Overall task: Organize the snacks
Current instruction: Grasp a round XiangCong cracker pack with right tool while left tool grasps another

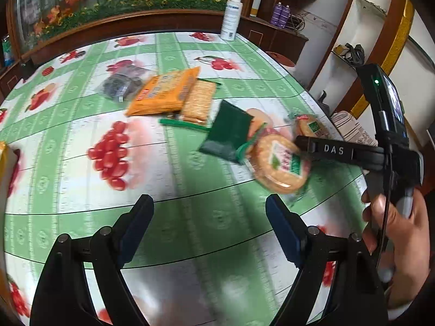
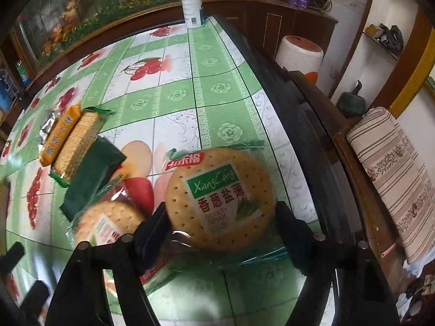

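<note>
Now the right gripper (image 2: 221,218) points steeply down at a round, pale-brown biscuit pack in clear wrap with a green-and-white label (image 2: 220,201), which lies on the counter (image 2: 217,87), a top covered in a green-and-white oilcloth printed with red fruit. The pack sits between the two black jaws, which stand apart at either side of it; whether the pads press on its edges I cannot tell. At eight o'clock of that pack, partly under the gripper's left finger, lies a second round biscuit pack (image 2: 108,222) of the same kind. Just beyond it, toward ten o'clock, a dark green foil sachet (image 2: 92,174) lies flat, and past that a clear pack of square crackers with green ends (image 2: 78,144) rests beside an orange rectangular snack packet (image 2: 61,135).

Meanwhile the left gripper (image 1: 209,228) hangs above bare oilcloth with its jaws wide and nothing between them. In its view the snacks spread from twelve to two o'clock, with a silvery bag of dark pieces (image 1: 119,84) farthest back at eleven o'clock. A hand (image 1: 402,233) grips the right tool at three o'clock. A white spray bottle (image 1: 231,16) stands upright at the counter's far edge.
</note>
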Tool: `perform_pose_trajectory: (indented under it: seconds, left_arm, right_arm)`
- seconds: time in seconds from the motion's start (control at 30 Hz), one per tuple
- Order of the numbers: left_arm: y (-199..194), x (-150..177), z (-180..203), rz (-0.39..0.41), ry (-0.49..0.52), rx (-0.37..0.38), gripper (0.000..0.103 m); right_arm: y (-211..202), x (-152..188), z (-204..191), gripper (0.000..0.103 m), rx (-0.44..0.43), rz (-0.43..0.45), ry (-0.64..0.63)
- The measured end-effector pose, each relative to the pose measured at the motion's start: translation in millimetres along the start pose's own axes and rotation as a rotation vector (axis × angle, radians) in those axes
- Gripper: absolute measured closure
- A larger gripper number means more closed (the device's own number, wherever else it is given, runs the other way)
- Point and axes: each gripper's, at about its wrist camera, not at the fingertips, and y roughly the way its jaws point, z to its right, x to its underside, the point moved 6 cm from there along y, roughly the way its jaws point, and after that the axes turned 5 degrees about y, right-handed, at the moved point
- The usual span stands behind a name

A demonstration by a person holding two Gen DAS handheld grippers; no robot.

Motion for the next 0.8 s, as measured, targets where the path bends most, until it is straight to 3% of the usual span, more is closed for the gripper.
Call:
perform_pose_trajectory:
  seconds: [0.23,0.57,0.73,0.8]
  left_arm:
    - [14.2,-12.8,31.0,-0.009,-0.04,0.039,0.019]
    - [45.2,-34.6,54.9,-0.008,-0.193,-0.034,0.019]
    - [70.0,-31.7,69.0,-0.068,-0.189,-0.1,0.019]
    - [69.9,-32.0,70.5,-0.038,-0.171,-0.131,0.017]
  right_arm:
    - [-18.9,12.4,11.9,0.027,-0.058,0.031,0.064]
    - [-92.6,11.2,42.6,0.027,-0.136,0.182,0.133]
    - [-109.3,9.5,44.4,0.027,-0.16,0.213,0.122]
    - [-111.7,11.7,44.7,0.027,-0.171,0.211,0.121]
